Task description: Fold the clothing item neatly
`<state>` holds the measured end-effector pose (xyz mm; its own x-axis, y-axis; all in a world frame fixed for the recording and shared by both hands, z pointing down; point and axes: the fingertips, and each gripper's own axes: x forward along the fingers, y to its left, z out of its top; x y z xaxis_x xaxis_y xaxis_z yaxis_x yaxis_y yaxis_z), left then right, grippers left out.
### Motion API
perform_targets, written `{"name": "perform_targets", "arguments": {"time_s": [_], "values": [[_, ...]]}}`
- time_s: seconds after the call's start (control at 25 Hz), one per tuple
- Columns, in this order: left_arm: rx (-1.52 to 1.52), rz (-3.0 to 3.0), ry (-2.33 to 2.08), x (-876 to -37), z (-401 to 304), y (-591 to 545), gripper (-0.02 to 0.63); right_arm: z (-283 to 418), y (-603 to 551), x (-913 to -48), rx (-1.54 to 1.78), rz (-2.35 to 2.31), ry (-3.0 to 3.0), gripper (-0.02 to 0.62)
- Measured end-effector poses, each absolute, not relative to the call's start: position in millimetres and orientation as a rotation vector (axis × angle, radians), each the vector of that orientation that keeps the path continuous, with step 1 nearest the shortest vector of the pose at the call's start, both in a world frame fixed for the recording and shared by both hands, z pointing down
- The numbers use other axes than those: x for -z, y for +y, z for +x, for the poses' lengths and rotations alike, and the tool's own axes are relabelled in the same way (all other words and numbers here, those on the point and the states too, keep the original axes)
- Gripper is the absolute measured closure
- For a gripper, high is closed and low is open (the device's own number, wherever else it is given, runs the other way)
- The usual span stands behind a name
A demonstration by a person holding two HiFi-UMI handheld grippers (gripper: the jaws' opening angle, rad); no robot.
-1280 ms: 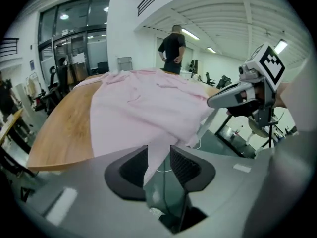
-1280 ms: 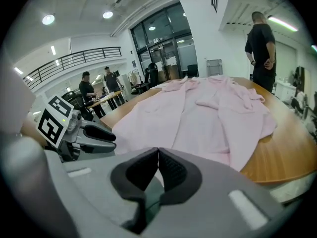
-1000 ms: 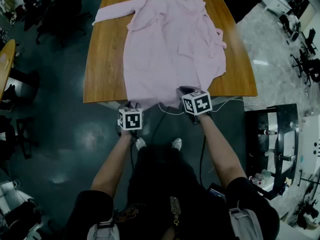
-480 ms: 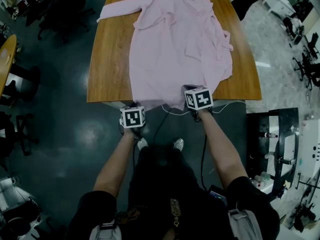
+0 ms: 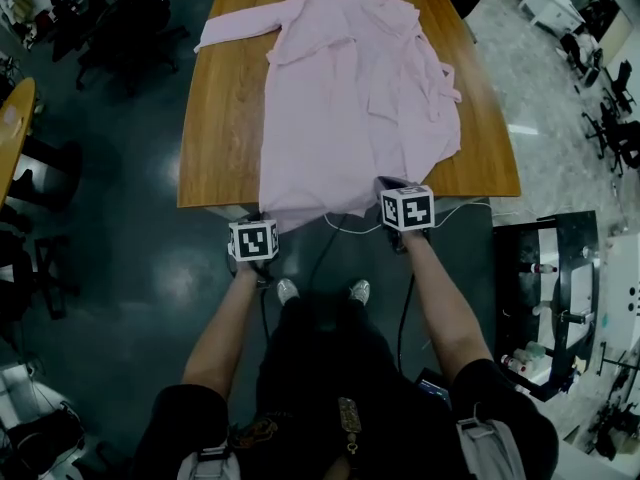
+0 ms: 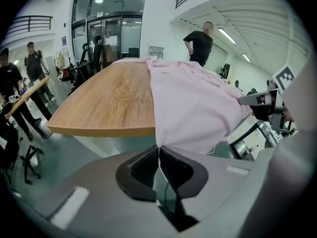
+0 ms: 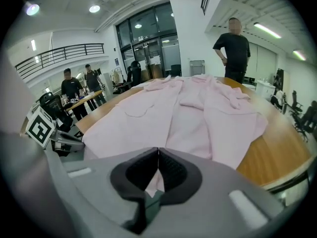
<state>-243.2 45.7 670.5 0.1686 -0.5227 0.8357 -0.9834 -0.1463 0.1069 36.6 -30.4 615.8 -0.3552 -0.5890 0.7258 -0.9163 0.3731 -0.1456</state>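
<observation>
Lying spread over the wooden surface (image 5: 222, 118), the pink garment (image 5: 350, 98) hangs its near hem off the front edge. The left claw (image 6: 158, 151) is pressed together on the hem's left corner; the right claw (image 7: 158, 156) pinches the hem further right, both just off that edge.

Shirt (image 5: 350, 98) hem corners seem hidden under left gripper (image 5: 262, 220) and right gripper (image 5: 389, 185).
</observation>
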Motion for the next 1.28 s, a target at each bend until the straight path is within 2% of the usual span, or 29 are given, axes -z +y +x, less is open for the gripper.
{"name": "perform_targets", "arguments": {"time_s": [0.44,0.76,1.0,1.28], "values": [[-0.897,1.819,-1.402,-666,-244,49,0.583,44,-33,-608,-0.738,1.337,-2.120,0.581],[-0.861,1.821,-1.516,-640,-242,51,0.565,78,-23,-599,-0.723,1.362,-2.130,0.580],[-0.825,1.922,-1.493,-613,-188,41,0.568,120,-14,-591,-0.712,1.381,-2.150,0.580],[-0.851,2.042,-1.414,-603,-82,28,0.575,184,-6,-581,-0.717,1.380,-2.187,0.580]]}}
